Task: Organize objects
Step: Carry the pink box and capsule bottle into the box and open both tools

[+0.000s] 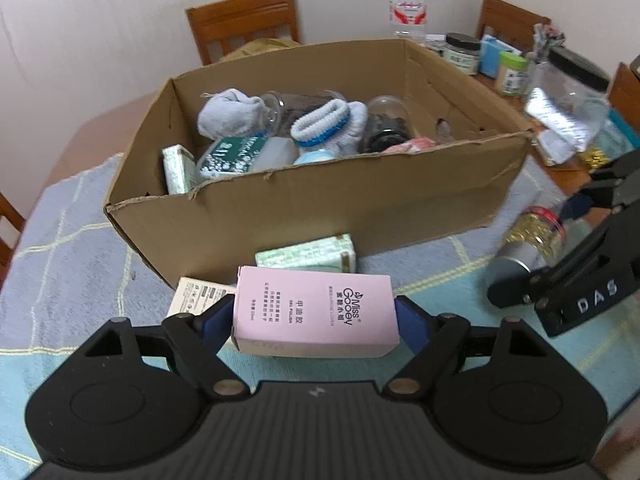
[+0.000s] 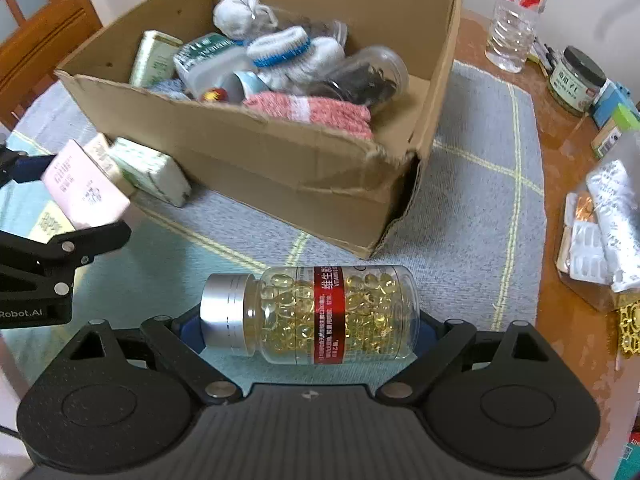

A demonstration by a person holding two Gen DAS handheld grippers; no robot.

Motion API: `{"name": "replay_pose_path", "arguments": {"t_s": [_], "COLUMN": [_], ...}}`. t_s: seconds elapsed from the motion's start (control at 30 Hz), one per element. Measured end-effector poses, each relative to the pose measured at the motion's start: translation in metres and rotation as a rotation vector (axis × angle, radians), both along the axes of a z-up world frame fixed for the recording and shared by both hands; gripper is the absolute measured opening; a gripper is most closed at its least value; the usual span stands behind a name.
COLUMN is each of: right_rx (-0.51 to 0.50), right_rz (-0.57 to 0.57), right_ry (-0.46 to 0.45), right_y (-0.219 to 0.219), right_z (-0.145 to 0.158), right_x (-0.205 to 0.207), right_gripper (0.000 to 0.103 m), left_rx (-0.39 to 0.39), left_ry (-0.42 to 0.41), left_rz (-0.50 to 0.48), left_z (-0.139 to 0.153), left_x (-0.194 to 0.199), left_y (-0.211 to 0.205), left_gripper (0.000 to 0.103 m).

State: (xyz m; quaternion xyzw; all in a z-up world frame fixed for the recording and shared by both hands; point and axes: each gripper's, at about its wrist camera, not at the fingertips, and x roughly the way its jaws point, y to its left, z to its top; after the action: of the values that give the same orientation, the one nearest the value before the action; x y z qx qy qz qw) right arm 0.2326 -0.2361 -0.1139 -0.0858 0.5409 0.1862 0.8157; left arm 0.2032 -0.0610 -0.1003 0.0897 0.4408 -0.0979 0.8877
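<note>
A pink carton [image 1: 316, 312] printed "Miss Gooey" hangs a little above the mat, with my left gripper [image 1: 314, 314] shut on its two ends. Behind it stands an open cardboard box [image 1: 320, 200] with socks, jars and small packs inside. A clear bottle of yellow capsules [image 2: 320, 312] with a silver cap and a red label lies on its side across my right gripper [image 2: 308, 328]. That gripper's blue pads press on the cap end and the base. In the left wrist view the right gripper [image 1: 540, 248] and the bottle [image 1: 528, 240] sit at the far right.
A green-white carton [image 1: 312, 254] and a cream carton [image 1: 196, 294] lie against the box's front wall. A water bottle [image 2: 516, 12], jars [image 2: 576, 80] and blister packs [image 2: 592, 248] crowd the table's right side. Wooden chairs [image 1: 244, 20] stand behind the table.
</note>
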Motion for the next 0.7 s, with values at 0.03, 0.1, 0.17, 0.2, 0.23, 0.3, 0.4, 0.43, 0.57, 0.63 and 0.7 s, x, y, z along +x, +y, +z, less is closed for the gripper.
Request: {"name": "replay_pose_path", "arguments": {"t_s": [0.03,0.1,0.17,0.2,0.23,0.3,0.4,0.43,0.57,0.63,0.7], "right_rx": [0.005,0.015,0.018,0.017,0.016,0.021,0.038,0.045,0.069,0.073,0.075], "right_rz": [0.001,0.006,0.016,0.021,0.025,0.033,0.034,0.032,0.024,0.026,0.026], "right_ry": [0.002,0.002,-0.006,-0.012,-0.022,-0.034,-0.054,-0.063,-0.104,-0.127,-0.147], "right_y": [0.0,-0.001,-0.001,0.0,0.0,0.001,0.003,0.005,0.012,0.015,0.018], "right_z": [0.005,0.014,0.026,0.032,0.039,0.051,0.07,0.076,0.097,0.107,0.115], "right_x": [-0.001,-0.003,-0.006,-0.006,-0.008,-0.009,-0.008,-0.007,-0.005,-0.003,-0.001], "right_gripper": [0.096,0.096,0.096,0.096,0.096,0.096,0.096,0.096,0.096,0.096,0.096], "left_rx": [-0.009,-0.017,-0.03,-0.037,-0.045,-0.048,-0.063,-0.068,-0.082,-0.09,-0.099], "left_ry": [0.012,0.026,0.035,0.037,0.037,0.029,0.006,-0.004,-0.049,-0.067,-0.08], "left_rz": [-0.016,-0.044,-0.073,-0.083,-0.095,-0.115,-0.136,-0.14,-0.148,-0.147,-0.142], "left_z": [0.005,0.014,0.026,0.032,0.039,0.052,0.072,0.079,0.101,0.109,0.114], "left_x": [-0.001,-0.002,-0.004,-0.004,-0.004,-0.003,0.0,0.001,0.014,0.023,0.033], "left_y": [0.003,0.007,0.012,0.014,0.016,0.02,0.025,0.027,0.032,0.035,0.037], "left_gripper": [0.083,0.083,0.083,0.083,0.083,0.083,0.083,0.083,0.083,0.083,0.083]}}
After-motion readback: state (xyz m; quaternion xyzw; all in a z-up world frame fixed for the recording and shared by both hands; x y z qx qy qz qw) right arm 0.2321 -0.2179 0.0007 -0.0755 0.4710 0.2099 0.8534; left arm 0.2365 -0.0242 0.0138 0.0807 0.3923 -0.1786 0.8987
